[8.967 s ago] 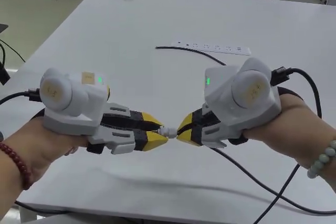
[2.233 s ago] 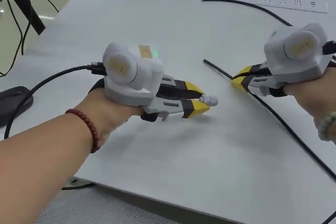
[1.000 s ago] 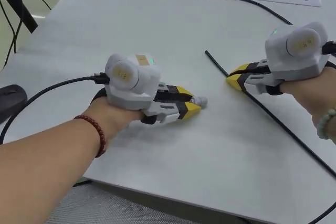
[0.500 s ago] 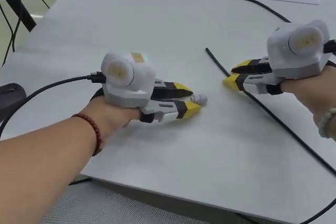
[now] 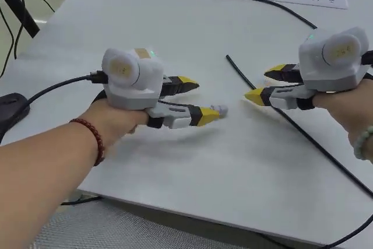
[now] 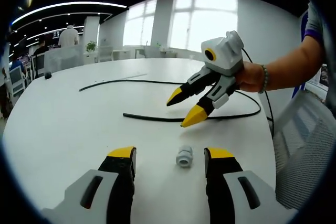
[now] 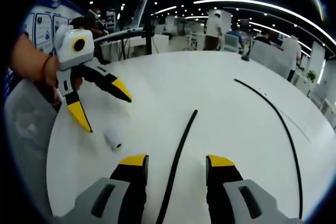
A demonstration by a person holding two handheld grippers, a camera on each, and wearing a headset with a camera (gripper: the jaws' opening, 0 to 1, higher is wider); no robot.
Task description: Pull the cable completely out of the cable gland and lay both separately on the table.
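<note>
The left gripper (image 5: 205,98) is hovering with jaws spread and empty around the small pale cable gland (image 5: 219,109), which is lying on the table (image 5: 175,21). The gland is looking light, hard and apt to roll, so pinching across its body seems best. Further right, the thin black cable (image 5: 236,66) is lying apart, probably flexible, passing beneath the open, empty right gripper (image 5: 259,84).

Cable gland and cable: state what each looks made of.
The cable gland looks like moulded plastic, pale grey and matte, judging by its even colour and ridged body; metal seems unlikely, as there is no glint. The cable appears sheathed in black rubber or PVC, smooth with a dull sheen, and it lies in a soft curve.
</note>
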